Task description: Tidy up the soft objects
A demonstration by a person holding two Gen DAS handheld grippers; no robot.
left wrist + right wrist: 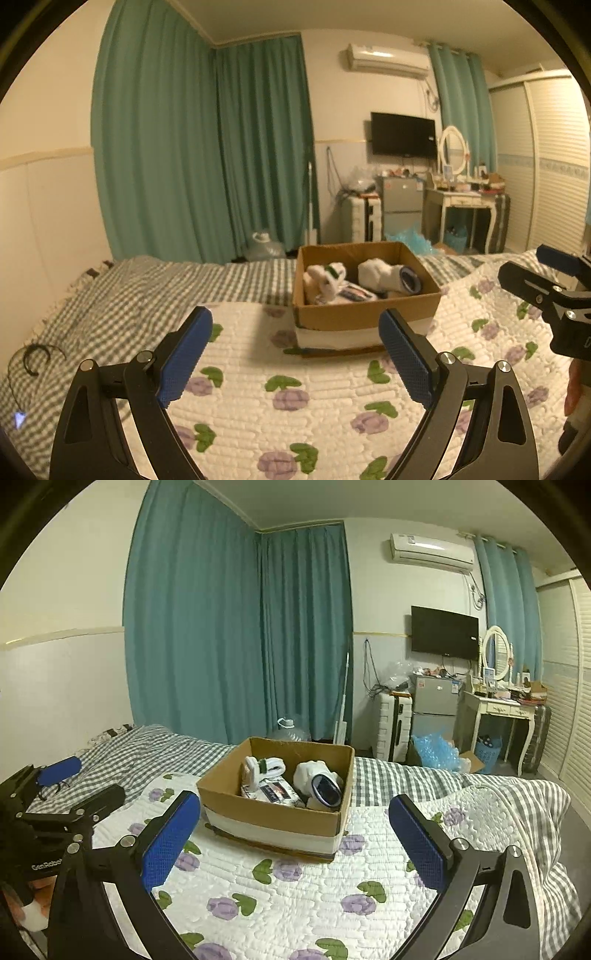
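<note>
**Both tongs spread wide over the quilt, soft things already in the box**

The left tongs hang above the flowered quilt with their blue pads far apart and nothing between them. The right tongs stand the same way, pads wide apart and empty. Each pair shows in the other's camera only in part: the right tongs sit at the right edge of the left wrist view, cut off by the frame, and the left tongs appear at the left edge of the right wrist view, mostly black bracket with one blue pad showing.

Straight ahead of both tongs, just beyond their tips, a cardboard box rests on the quilt. Inside lie the soft objects: a white plush toy with a dark green band toward the left tongs' side, and a white rolled bundle with a dark oval face toward the right tongs' side. Under them is a flat packet with printing too small to read. The box walls hide the lower parts of everything in it, so what else lies at the bottom cannot be told.

Beyond the box the checked bedspread stretches away. Off to the left of the left tongs, a dark curved band lies on it; what it is cannot be made out.
</note>
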